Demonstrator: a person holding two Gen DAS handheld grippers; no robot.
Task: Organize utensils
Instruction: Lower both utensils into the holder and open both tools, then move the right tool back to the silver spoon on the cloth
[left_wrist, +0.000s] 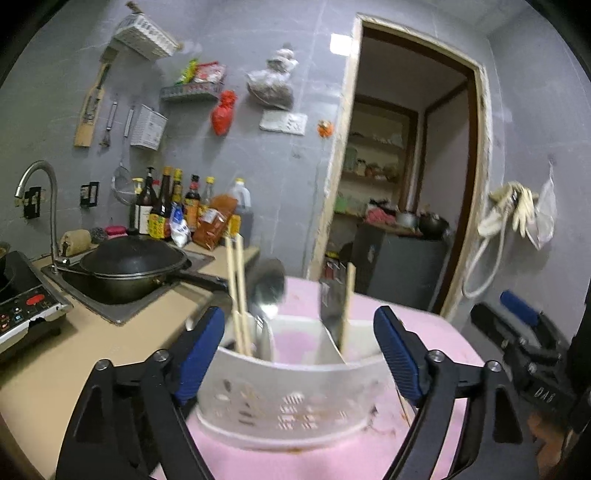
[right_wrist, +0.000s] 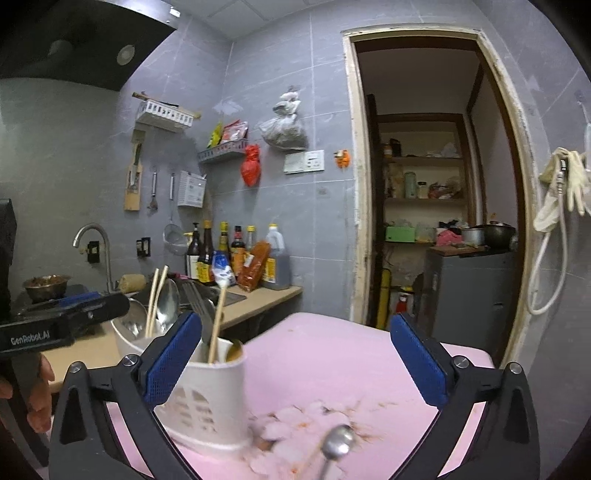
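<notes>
Left gripper is standing wide, its blue pads flanking the white utensil holder without pressing on it. The holder is sitting on the pink table cover, close in front of the left wrist camera.

Holder's left compartment is carrying a pair of wooden chopsticks and a metal spoon, both leaning upright. Its right compartment is holding a knife blade and a single chopstick. Middle compartment is showing only its pink-tinted floor.

Right gripper is also standing wide, nothing between its pads; its left pad is sitting just beside the holder's end wall, contact unclear. A metal spoon is lying on the pink cover in front of it, bowl pointing away, blurred.

A lidded wok is resting in the sink to the left.
</notes>
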